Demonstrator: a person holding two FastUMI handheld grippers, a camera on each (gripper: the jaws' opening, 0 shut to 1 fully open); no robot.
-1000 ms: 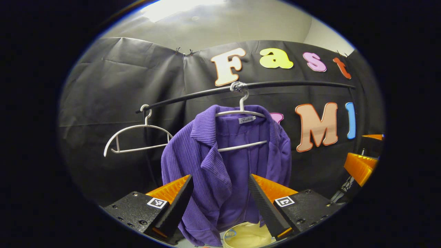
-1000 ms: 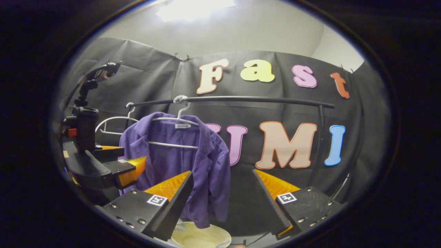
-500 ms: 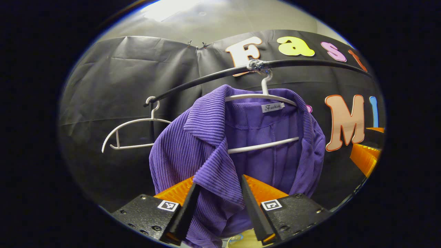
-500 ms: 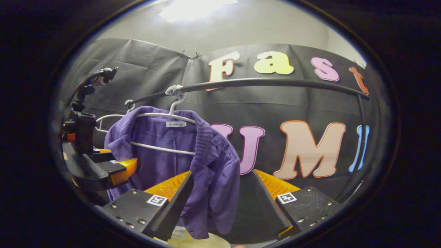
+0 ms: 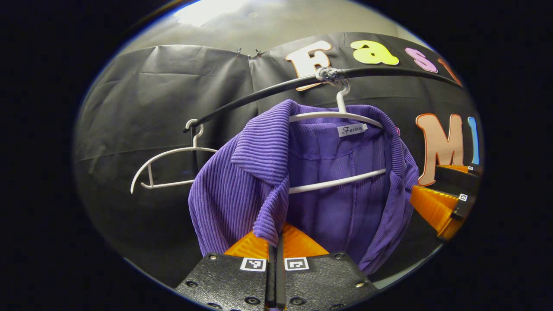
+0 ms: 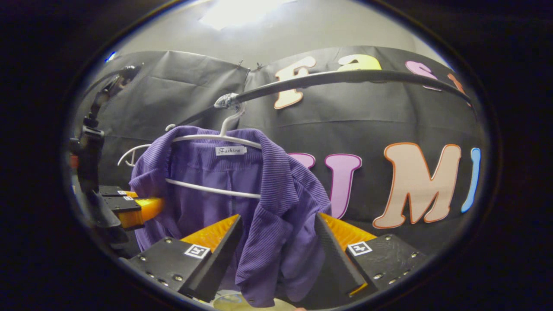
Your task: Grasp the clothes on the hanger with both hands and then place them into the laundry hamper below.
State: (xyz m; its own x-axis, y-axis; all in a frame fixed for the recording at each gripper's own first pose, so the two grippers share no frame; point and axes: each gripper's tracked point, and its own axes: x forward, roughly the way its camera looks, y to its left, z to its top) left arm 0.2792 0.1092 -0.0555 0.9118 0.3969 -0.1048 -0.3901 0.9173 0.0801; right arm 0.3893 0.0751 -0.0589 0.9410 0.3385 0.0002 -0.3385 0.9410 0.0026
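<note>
Purple ribbed jacket (image 5: pixel 242 190) on white hanger (image 5: pixel 341 116); left hand-held gripper (image 5: pixel 275 259) pinching lapel; right hand-held gripper (image 6: pixel 276 259) spread around front panel.

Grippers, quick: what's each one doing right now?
Left gripper: shut on the purple ribbed corduroy jacket, at its lapel edge.
Right gripper: open, fingers either side of the jacket's other front panel.

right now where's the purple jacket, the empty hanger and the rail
purple jacket (image 5: pixel 224 190), left gripper view, on its ribbed front panel
empty hanger (image 5: pixel 173 152), left gripper view, on its curved upper arm
rail (image 6: pixel 345 77), right gripper view, on the bar's middle stretch
</note>
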